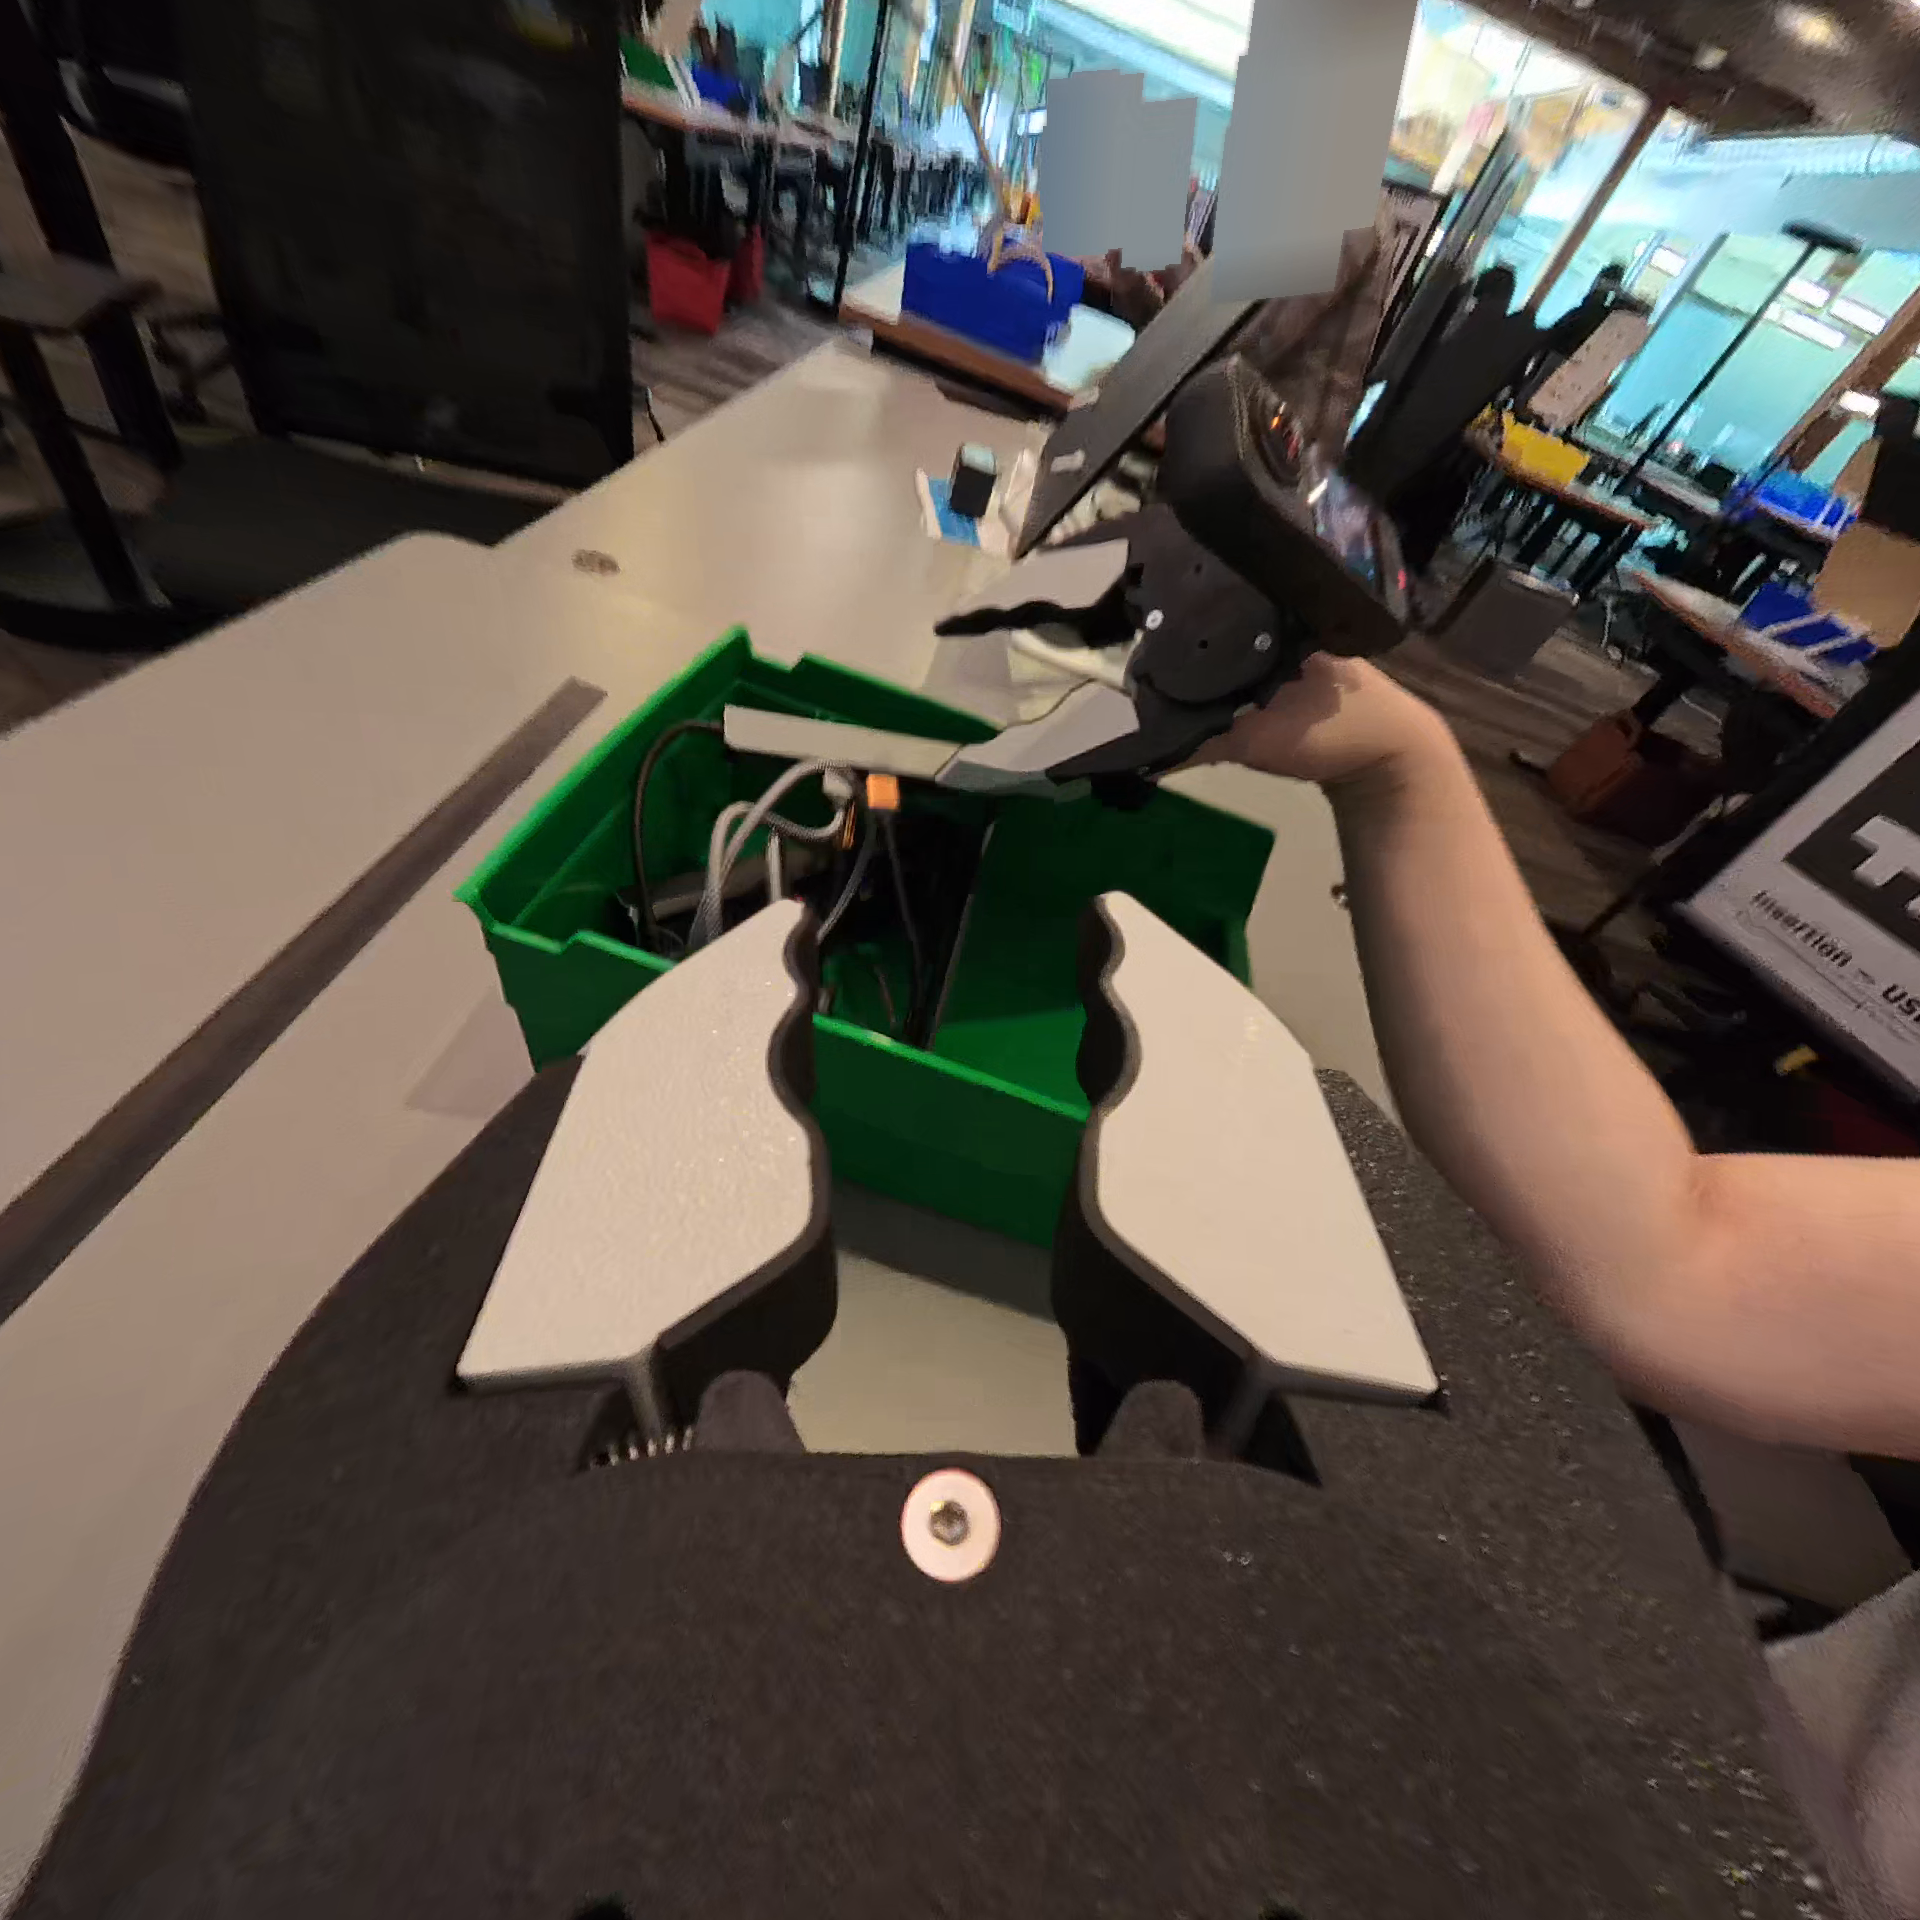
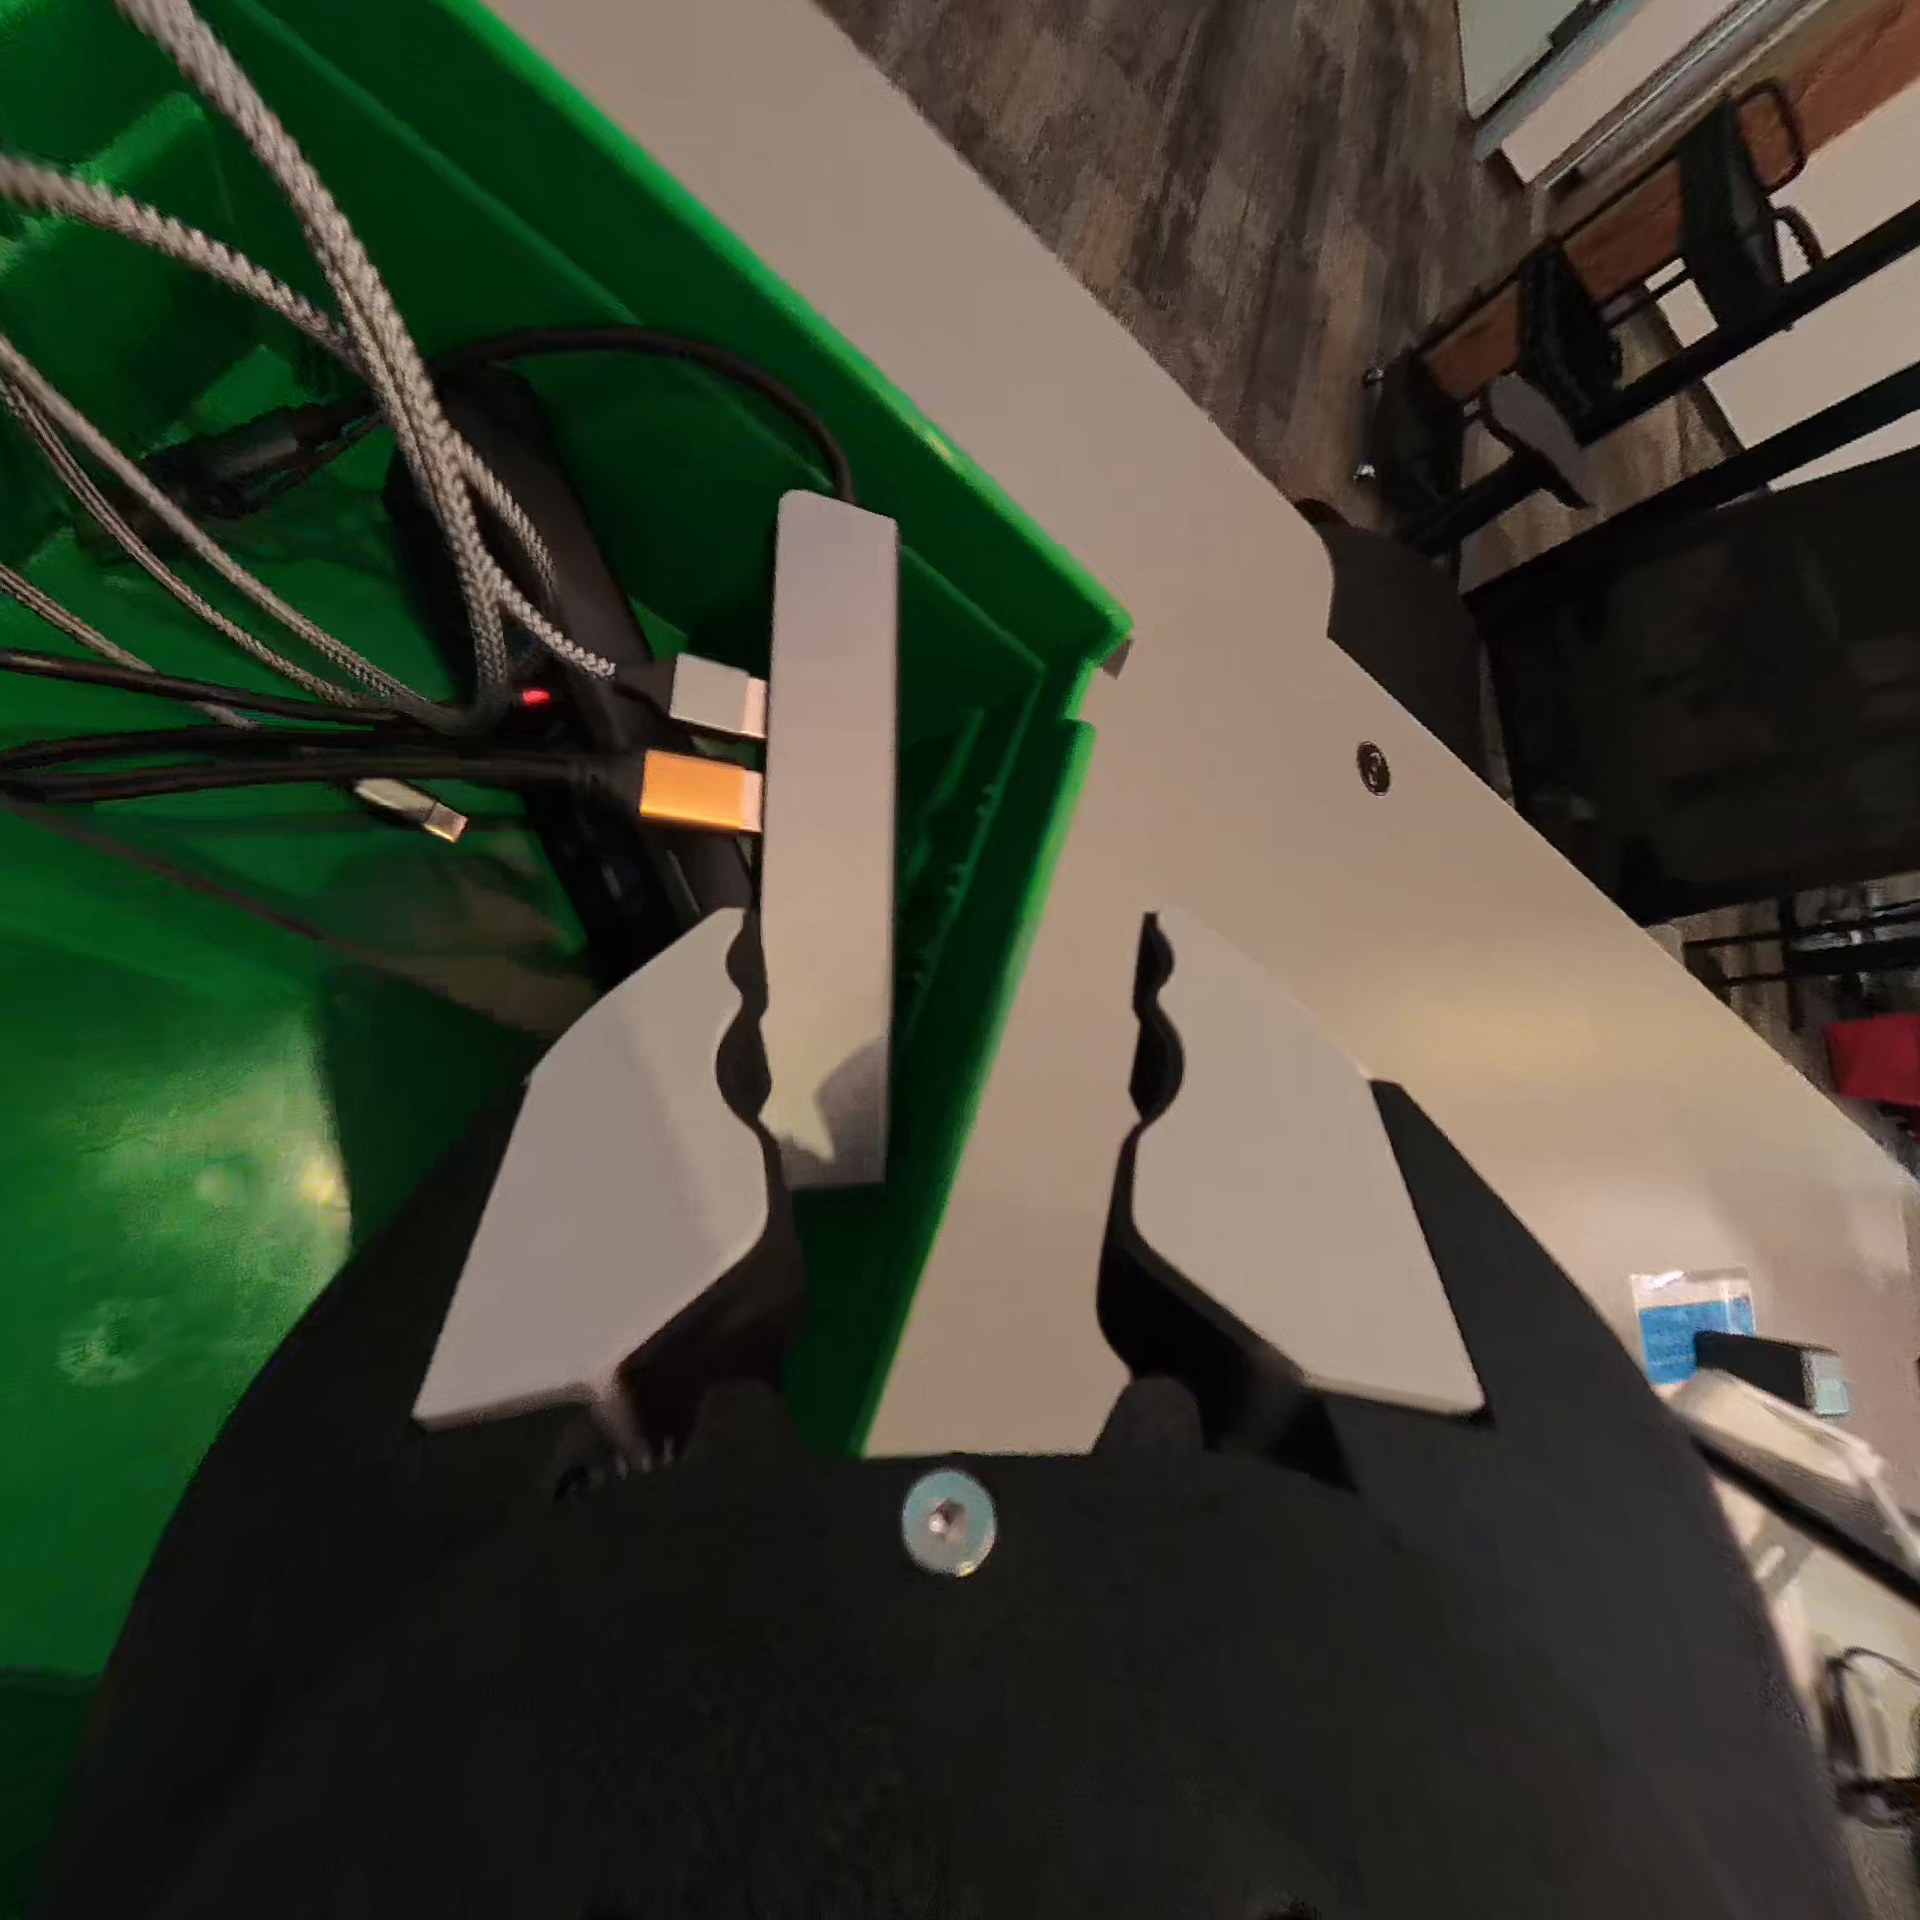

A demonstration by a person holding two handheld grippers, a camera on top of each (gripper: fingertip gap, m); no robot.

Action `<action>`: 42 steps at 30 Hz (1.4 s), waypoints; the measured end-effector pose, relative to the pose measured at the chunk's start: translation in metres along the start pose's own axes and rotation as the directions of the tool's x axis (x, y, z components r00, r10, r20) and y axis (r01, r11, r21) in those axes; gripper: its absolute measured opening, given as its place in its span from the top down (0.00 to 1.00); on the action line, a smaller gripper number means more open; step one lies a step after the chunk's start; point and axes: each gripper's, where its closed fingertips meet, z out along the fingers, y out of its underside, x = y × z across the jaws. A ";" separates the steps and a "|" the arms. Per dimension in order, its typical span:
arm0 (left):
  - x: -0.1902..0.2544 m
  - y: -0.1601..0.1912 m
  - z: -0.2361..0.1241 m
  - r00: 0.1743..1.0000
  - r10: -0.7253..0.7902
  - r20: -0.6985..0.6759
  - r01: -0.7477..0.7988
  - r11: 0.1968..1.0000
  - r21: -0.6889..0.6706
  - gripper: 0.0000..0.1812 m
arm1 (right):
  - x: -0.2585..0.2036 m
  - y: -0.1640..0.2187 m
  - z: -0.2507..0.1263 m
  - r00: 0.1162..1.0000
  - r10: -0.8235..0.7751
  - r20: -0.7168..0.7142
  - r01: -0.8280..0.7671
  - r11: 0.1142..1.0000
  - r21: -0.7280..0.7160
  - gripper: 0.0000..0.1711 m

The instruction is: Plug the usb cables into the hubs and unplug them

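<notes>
In the left wrist view, the left tongs (image 1: 945,925) hover over the pale grey desk (image 1: 312,831), just short of the near wall of the green plastic bin (image 1: 935,1101). The jaws are spread wide and hold nothing, probably so that they are ready to take a plug or steady something once it is offered. Beyond the bin, a person's hand (image 1: 1340,727) angles the right tongs (image 1: 997,696) down over the far rim. The flat silver USB hub (image 1: 831,743) sits at rim height there, with cables drooping from it into the bin. That height likely keeps its ports within reach. In the right wrist view, the right tongs are also well open. The silver hub lies along the inner edge of one finger while the other finger stands well apart from it, so nothing is clamped. Whether that finger bears the hub's weight cannot be told. A silver-shelled USB plug (image 2: 717,712) and an orange-shelled USB plug (image 2: 701,800) are seated side by side in the hub's long edge. Their grey braided cables (image 2: 416,416) and black cables trail back into the bin. A small loose connector (image 2: 416,810) lies free below them. A black oblong device (image 2: 520,499) showing a red light sits behind, possibly a second hub. The seated plugs suggest that unplugging is the next step.
</notes>
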 end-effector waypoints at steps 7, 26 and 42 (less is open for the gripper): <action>0.067 -0.072 -0.099 0.993 0.109 0.046 -0.112 0.991 0.078 0.73 | 0.022 0.013 -0.047 0.958 0.285 0.045 -0.286 0.957 0.041 0.68; -0.029 0.188 -0.582 0.007 -0.358 0.934 0.649 0.712 0.268 0.62 | -0.066 0.110 -0.035 0.770 0.585 0.255 -0.324 0.703 -0.633 0.85; -0.046 0.283 -0.532 0.344 -0.255 0.904 0.890 0.396 -0.227 0.96 | -0.084 0.103 -0.040 0.767 0.537 0.351 -0.203 0.722 -0.661 0.94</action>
